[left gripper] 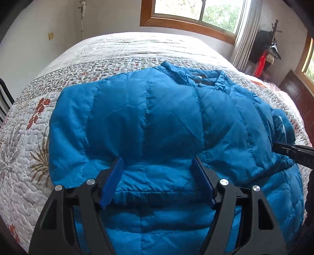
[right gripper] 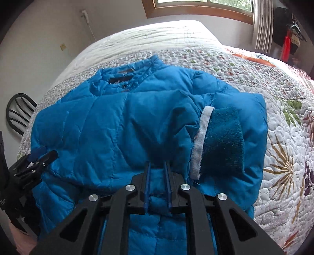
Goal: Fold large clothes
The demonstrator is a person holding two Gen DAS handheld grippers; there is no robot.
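Below, the right tongs [right gripper: 158, 180] stand nearly together, pinching a ridge of a blue quilted jacket [right gripper: 109, 125] near its front edge, while the left tongs [left gripper: 157, 176] stand wide apart astride a puffed fold of the same garment, pads beside the cloth and apparently not squeezing it, though the bulge hides the contact. The jacket lies spread on a bed [left gripper: 29, 141], roughly at the middle of the floral quilt, with its collar [right gripper: 119, 78] at the far side from the tongs. One sleeve is folded across the body: its cuff [right gripper: 223, 141], lined in darker fleece with a pale strap [right gripper: 200, 141] beside it, sits just right of the right tongs. Padded and stitched in panels, the jacket looks light, soft and springy, its shell smooth and likely slippery; a thin pinch may slide off. Seams, the hem or the cuff band would give the firmest hold. Beyond the jacket's collar, a window [left gripper: 196, 11] lights the far wall.
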